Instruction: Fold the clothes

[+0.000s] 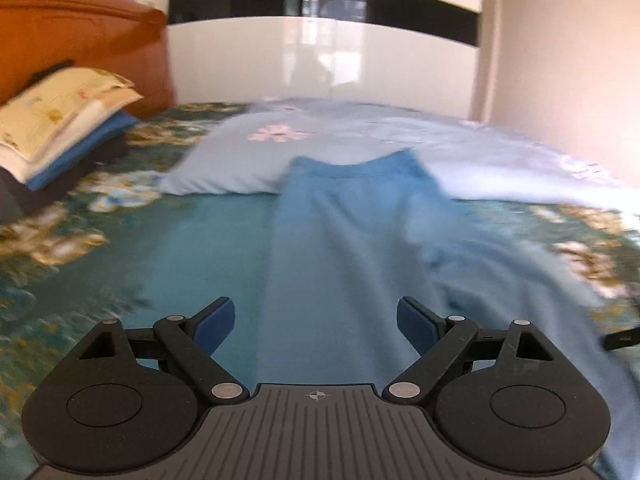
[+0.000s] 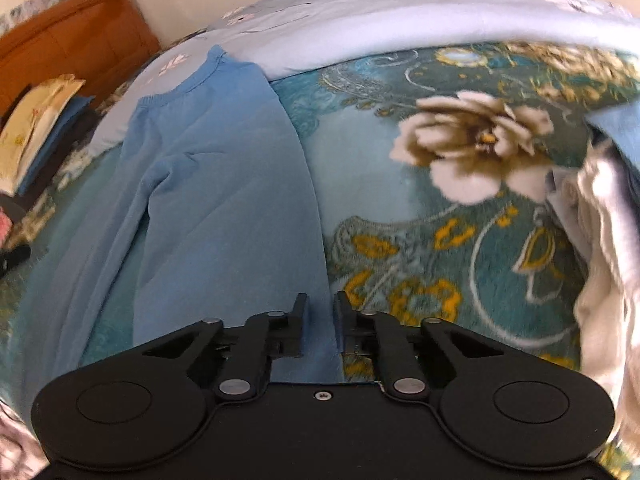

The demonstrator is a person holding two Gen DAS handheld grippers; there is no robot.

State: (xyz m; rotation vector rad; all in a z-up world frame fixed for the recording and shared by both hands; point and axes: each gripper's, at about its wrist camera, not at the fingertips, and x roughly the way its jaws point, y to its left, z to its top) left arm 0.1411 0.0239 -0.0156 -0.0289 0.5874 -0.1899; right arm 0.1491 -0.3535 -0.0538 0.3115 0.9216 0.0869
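A blue sweater (image 1: 344,240) lies flat on the bed, neckline away from me and one sleeve folded along its body (image 2: 120,220). Over its near end, my left gripper (image 1: 316,320) stands open, both blue pads wide apart and nothing between them. In the right wrist view the same blue sweater (image 2: 224,184) runs down to my right gripper (image 2: 321,320). That gripper's fingers are nearly together, shut on the sweater's right edge near the hem.
The bed has a teal floral bedspread (image 2: 460,240) and a light blue quilt (image 1: 360,136) across its far side. A stack of folded clothes (image 1: 60,132) sits at the left by the orange headboard (image 1: 80,36). Loose white and blue garments (image 2: 600,240) are piled at the right.
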